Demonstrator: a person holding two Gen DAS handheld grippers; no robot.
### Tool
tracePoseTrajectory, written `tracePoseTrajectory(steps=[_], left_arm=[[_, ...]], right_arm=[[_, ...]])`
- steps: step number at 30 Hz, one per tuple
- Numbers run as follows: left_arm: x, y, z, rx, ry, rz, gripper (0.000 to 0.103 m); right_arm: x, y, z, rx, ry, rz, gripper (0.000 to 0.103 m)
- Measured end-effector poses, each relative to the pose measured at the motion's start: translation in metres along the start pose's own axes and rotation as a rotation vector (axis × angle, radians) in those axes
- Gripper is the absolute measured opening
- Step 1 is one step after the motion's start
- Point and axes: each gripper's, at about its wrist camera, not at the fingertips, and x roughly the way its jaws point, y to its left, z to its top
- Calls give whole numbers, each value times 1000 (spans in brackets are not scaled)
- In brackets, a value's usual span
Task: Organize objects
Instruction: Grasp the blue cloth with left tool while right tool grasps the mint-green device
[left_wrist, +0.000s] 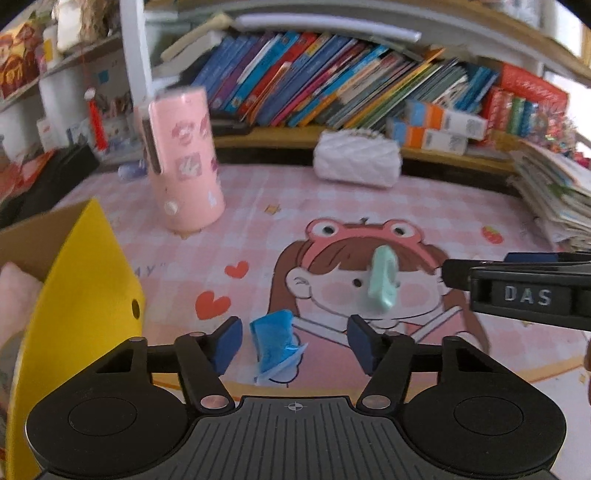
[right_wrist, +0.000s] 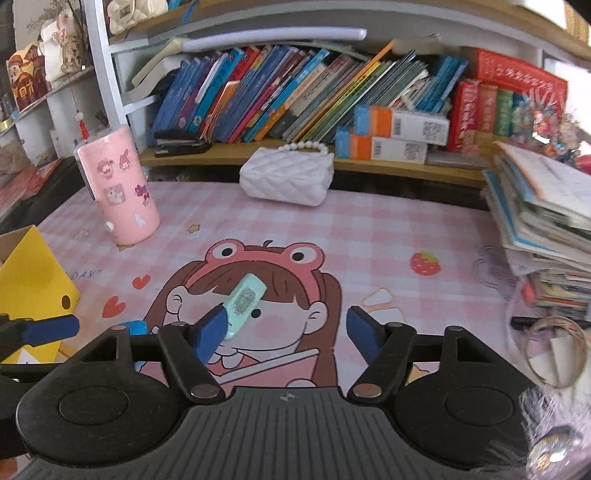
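A small blue packet (left_wrist: 275, 341) lies on the pink cartoon mat (left_wrist: 369, 206) between the spread fingers of my left gripper (left_wrist: 295, 341), which is open and empty. A mint green clip-like piece (left_wrist: 384, 282) lies on the mat farther right. In the right wrist view it (right_wrist: 245, 299) lies against the left finger of my right gripper (right_wrist: 286, 332), which is open and grips nothing. The right gripper's body (left_wrist: 524, 291) enters the left wrist view from the right. A yellow cardboard box (left_wrist: 70, 295) stands open at the left, also in the right view (right_wrist: 29, 273).
A pink sticker-covered cylinder (right_wrist: 118, 188) stands back left. A white quilted purse (right_wrist: 288, 177) sits at the back under a shelf of books (right_wrist: 295, 92). A stack of booklets (right_wrist: 543, 229) and a glass jar (right_wrist: 554, 347) crowd the right edge.
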Motion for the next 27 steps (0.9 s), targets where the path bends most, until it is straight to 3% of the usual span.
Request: tracePoseTrajectory(steps=[10, 13, 27], left_arm=[[44, 6, -2, -81, 91, 35, 41], [46, 5, -4, -57, 80, 55, 31], [-6, 26, -8, -64, 6, 32, 29]], right_arm=[[28, 5, 5, -10, 30, 14, 66], [35, 7, 6, -20, 37, 22, 66], [83, 24, 10, 1, 101, 71, 65]])
